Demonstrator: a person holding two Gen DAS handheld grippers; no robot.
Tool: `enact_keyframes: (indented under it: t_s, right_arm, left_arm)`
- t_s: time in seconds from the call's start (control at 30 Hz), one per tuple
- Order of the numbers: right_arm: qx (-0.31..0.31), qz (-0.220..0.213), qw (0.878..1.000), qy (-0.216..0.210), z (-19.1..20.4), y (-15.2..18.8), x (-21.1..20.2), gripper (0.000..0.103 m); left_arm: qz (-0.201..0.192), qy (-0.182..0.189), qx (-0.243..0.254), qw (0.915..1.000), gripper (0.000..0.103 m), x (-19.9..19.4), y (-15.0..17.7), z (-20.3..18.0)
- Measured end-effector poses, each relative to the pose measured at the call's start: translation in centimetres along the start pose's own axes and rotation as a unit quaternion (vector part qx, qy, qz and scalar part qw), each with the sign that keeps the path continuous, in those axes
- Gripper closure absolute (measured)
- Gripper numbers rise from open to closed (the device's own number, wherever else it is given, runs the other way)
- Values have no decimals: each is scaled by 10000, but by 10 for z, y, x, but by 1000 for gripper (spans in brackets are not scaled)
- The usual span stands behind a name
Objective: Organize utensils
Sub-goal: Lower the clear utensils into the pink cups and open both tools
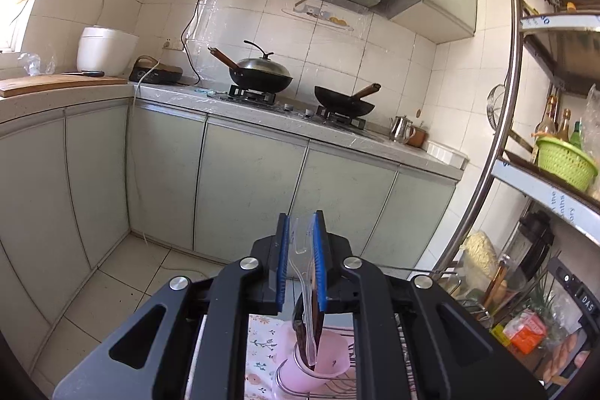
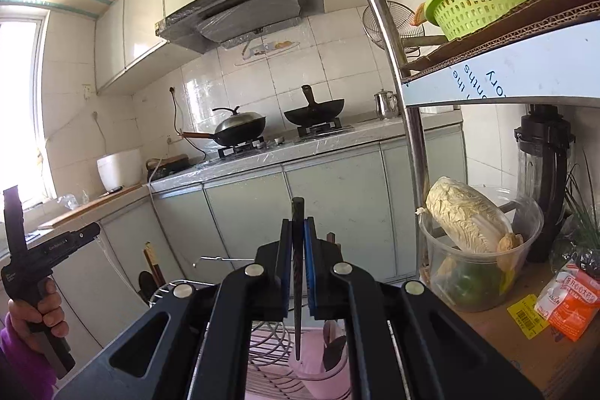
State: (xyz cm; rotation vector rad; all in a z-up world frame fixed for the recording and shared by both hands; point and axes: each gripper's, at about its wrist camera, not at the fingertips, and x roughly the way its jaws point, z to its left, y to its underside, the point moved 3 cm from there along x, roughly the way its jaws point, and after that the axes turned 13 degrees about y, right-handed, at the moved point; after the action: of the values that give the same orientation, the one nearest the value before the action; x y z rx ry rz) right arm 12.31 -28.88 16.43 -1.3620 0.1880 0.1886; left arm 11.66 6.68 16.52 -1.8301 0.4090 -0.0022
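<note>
Left claw [image 1: 303, 250] clenched on a clear plastic utensil [image 1: 305, 291], its lower end over the pink cup [image 1: 330, 358] in the wire rack [image 1: 337, 387]. Right claw [image 2: 299, 250] grips a dark chopstick [image 2: 298, 272] above the same cup. Some dark utensils already in; these two remain, looks mid-task.

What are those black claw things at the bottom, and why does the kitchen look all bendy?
No robot here: a person holds two grabbing tools. Each hand-held gripper has its own round-lens camera looking along its fingers, and that lens bends the walls. The left camera shows the left hand-held gripper pinching a clear plastic utensil above a pink cup that sits in a wire rack. The right camera shows the right hand-held gripper pinching a dark chopstick over the same cup. At that picture's left edge you see the person's hand holding the other tool. Behind are two woks on the stove.
</note>
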Motion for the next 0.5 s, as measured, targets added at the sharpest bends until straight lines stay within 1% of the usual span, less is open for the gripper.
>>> enact_keyframes:
  t_s: [0.27,0.5]
  right_arm:
    - [-251,389,9989,122,4,18,23,97]
    - [-384,727,9966,113,7,39,31,97]
  left_arm:
    - [376,45,228,9990,91,17,21,-1]
    - [680,90,232,9974,91,31,39,0]
